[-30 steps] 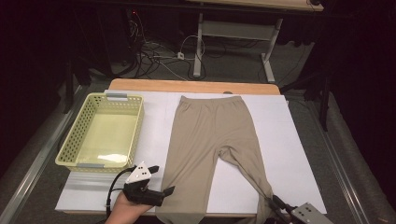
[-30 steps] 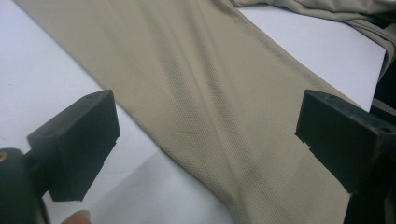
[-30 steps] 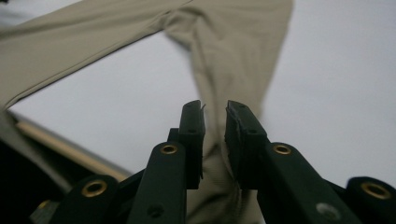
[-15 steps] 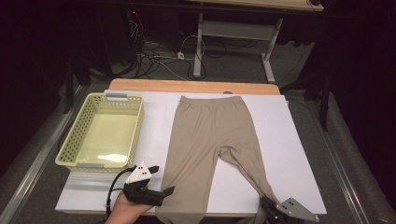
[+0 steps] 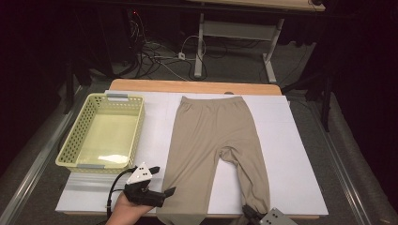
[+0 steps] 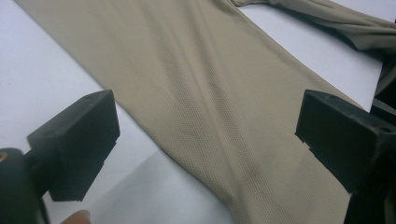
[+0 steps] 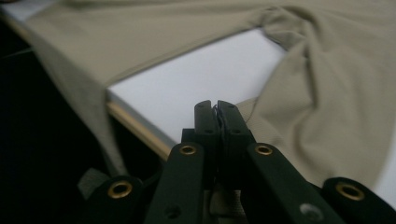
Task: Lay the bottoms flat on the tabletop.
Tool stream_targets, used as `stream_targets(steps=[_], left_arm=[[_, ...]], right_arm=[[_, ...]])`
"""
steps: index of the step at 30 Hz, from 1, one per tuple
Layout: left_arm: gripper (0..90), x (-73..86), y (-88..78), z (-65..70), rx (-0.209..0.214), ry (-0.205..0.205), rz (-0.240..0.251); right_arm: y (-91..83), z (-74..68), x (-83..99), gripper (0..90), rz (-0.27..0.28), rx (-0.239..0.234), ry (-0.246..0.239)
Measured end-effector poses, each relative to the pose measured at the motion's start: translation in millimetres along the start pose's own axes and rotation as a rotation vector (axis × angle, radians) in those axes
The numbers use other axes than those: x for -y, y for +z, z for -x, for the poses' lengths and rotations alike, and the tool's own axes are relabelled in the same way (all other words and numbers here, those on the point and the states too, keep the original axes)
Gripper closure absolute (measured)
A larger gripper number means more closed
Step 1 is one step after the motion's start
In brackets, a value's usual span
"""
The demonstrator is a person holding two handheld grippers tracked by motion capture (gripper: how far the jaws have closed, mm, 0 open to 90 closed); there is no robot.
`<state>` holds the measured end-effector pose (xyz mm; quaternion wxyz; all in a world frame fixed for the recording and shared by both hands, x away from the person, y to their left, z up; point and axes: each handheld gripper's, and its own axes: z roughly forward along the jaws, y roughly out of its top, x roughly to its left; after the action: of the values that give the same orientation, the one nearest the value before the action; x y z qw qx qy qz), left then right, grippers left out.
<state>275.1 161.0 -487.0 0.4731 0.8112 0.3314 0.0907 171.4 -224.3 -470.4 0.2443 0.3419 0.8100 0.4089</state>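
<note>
Trousers [image 5: 213,145] hem beside right tool [image 7: 215,112]

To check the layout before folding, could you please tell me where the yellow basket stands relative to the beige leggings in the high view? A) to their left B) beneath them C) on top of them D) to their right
A: the yellow basket stands apart on the white sheet, left of the beige leggings.

left gripper [image 5: 164,193]: black blocky jaws, grey three-cornered plate with dark dots, black cable trailed behind
right gripper [image 7: 215,109]: black linkage arms fitted with brass rivets
</note>
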Motion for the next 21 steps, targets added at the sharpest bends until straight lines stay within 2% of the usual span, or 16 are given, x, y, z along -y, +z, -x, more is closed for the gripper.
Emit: stream_targets(steps=[6,9,11,14,15,19,21], left_arm=[[5.3,0.1,-0.1,0.0,0.001,0.000,0.002],[5.3,0.2,-0.3,0.0,0.001,-0.001,0.004],[5.3,0.2,-0.4,-0.2,0.002,-0.002,0.004],[5.3,0.2,-0.3,-0.3,0.003,-0.003,0.003],[5.3,0.1,-0.3,-0.3,0.003,-0.002,0.003],[5.3,0.2,-0.3,-0.3,0.003,-0.003,0.003],[5.3,0.2,-0.3,-0.3,0.002,-0.003,0.003]], right_arm=[[6.7,-19.5,-3.2,88.1,-0.015,-0.091,-0.047],[7.9,-17.9,-2.5,84.6,-0.012,-0.104,-0.035],[4.4,-11.9,-2.9,80.1,0.010,-0.092,-0.010],[-4.6,4.3,-0.5,76.8,0.044,-0.041,0.048],[-8.0,12.9,2.6,76.2,0.051,-0.010,0.074],[-16.2,42.3,18.5,75.1,0.049,0.082,0.176],[-16.6,53.8,26.9,75.0,0.039,0.106,0.221]])
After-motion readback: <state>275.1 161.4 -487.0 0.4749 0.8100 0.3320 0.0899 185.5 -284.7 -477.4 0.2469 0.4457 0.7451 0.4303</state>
